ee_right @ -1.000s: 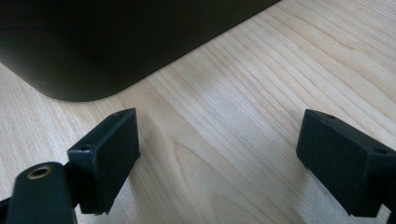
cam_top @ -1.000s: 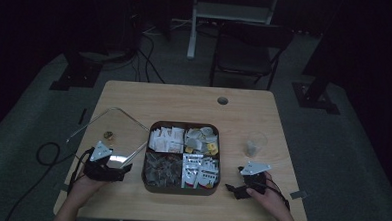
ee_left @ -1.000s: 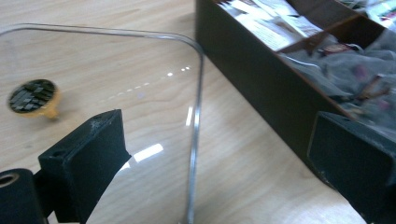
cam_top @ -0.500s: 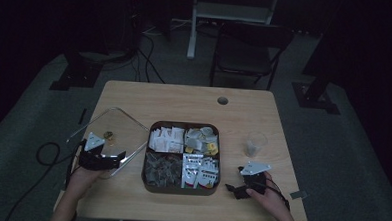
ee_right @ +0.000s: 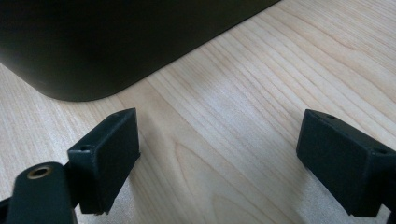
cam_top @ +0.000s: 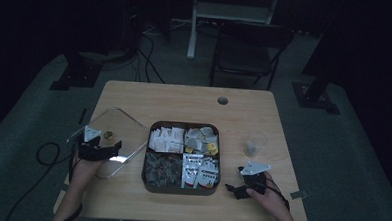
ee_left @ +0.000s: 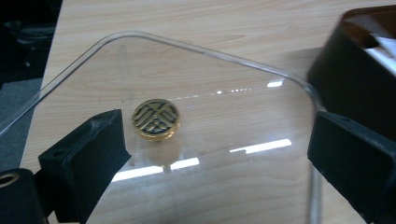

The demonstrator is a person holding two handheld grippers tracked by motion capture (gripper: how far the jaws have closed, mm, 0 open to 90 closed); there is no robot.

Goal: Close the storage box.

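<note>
A dark square box (cam_top: 183,124) with four compartments of packets and sachets stands mid-table. Left of it a clear glass lid (cam_top: 123,125) with a gold knob (cam_top: 108,134) lies on the wood. My left gripper (cam_top: 107,150) hovers over the lid's near edge, open. In the left gripper view the knob (ee_left: 155,118) sits just beyond the left jaw, the lid (ee_left: 224,70) spreads under my gripper (ee_left: 217,149), and the box (ee_left: 355,65) is at the right. My right gripper (cam_top: 235,188) rests open by the box's front right corner (ee_right: 116,42), nothing between its jaws (ee_right: 224,154).
A small clear cup (cam_top: 255,143) stands to the right of the box. A round cable hole (cam_top: 222,100) is at the table's back. The lid reaches close to the table's left edge. A dark chair (cam_top: 247,47) stands behind the table.
The lid has gone left and down, from tilted up beside the box to lying on the table. My left gripper moved left with it. The right gripper has stayed put.
</note>
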